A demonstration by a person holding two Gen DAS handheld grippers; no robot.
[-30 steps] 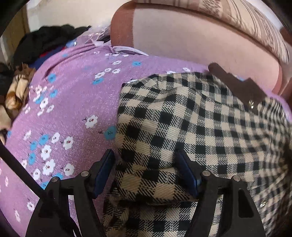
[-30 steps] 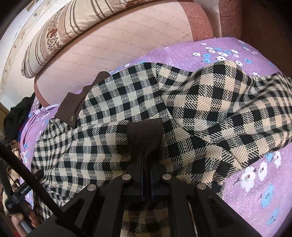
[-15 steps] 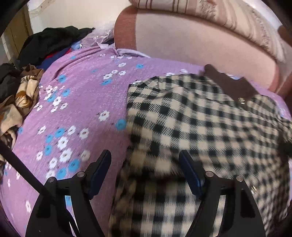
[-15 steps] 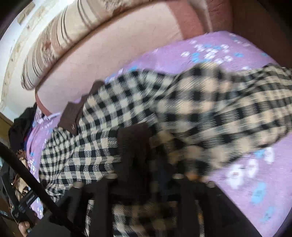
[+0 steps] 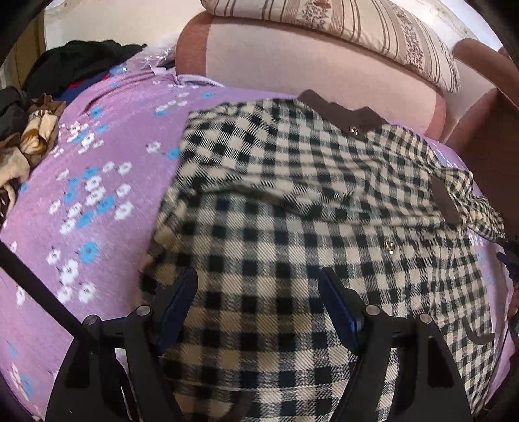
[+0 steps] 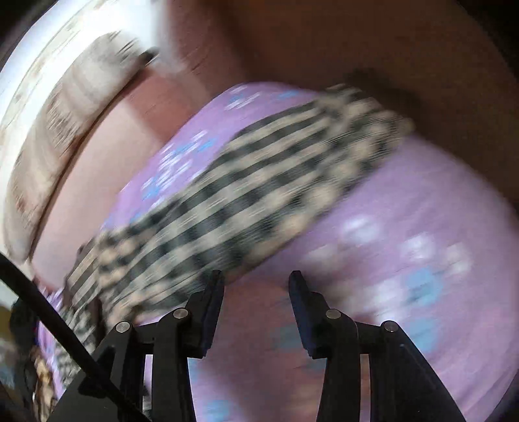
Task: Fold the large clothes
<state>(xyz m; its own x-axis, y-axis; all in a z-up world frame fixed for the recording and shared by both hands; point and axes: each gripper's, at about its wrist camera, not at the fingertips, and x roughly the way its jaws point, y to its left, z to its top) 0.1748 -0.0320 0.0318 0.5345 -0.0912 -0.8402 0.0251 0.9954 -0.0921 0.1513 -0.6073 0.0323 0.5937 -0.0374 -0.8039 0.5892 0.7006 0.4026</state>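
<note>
A black-and-cream checked jacket [image 5: 308, 207] with a brown collar [image 5: 340, 113] lies on the purple flowered bedspread [image 5: 107, 155], its left sleeve folded over the body. My left gripper [image 5: 259, 302] is open and empty, hovering above the jacket's lower part. In the blurred right wrist view, the jacket's right sleeve [image 6: 259, 188] stretches out over the bedspread [image 6: 405, 227]. My right gripper [image 6: 256, 302] is open and empty, just right of the sleeve's edge.
A pink headboard [image 5: 308, 65] with a striped pillow [image 5: 373, 29] stands behind the bed. A pile of dark and brown clothes [image 5: 39, 97] lies at the far left. Dark wooden furniture [image 5: 486, 130] borders the right side.
My right gripper let go of the brown cuff, opened and swung right over the outstretched sleeve. My left gripper stayed open and drew back from the folded sleeve.
</note>
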